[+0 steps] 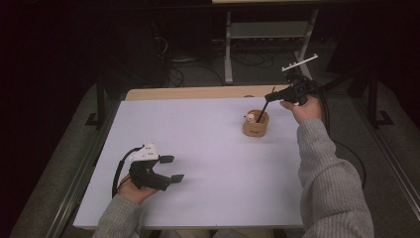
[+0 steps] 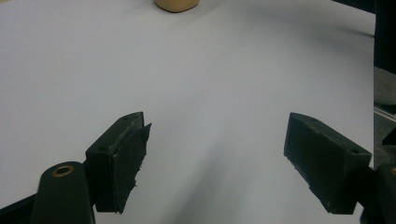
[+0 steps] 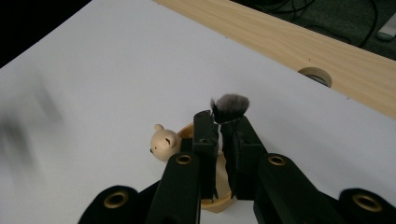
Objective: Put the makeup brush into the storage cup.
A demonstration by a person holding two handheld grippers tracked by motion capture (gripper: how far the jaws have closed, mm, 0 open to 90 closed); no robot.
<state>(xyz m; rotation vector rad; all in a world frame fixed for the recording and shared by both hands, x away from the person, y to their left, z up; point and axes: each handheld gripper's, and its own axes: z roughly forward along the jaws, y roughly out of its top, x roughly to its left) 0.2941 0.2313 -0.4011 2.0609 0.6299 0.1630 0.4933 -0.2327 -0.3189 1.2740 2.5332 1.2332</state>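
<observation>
holder (image 1: 255, 125): far right on table (image 1: 208, 163) | brush (image 1: 262, 110): standing in holder | bear figure (image 1: 250, 117): at holder's left rim

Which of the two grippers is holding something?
The right gripper, above the wooden holder: its jaws are shut on a brush. The left gripper is open with nothing between its jaws.

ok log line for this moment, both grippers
left gripper: open, idle over white table | right gripper: shut on brush, brush handle in wooden holder with bear figure
</observation>
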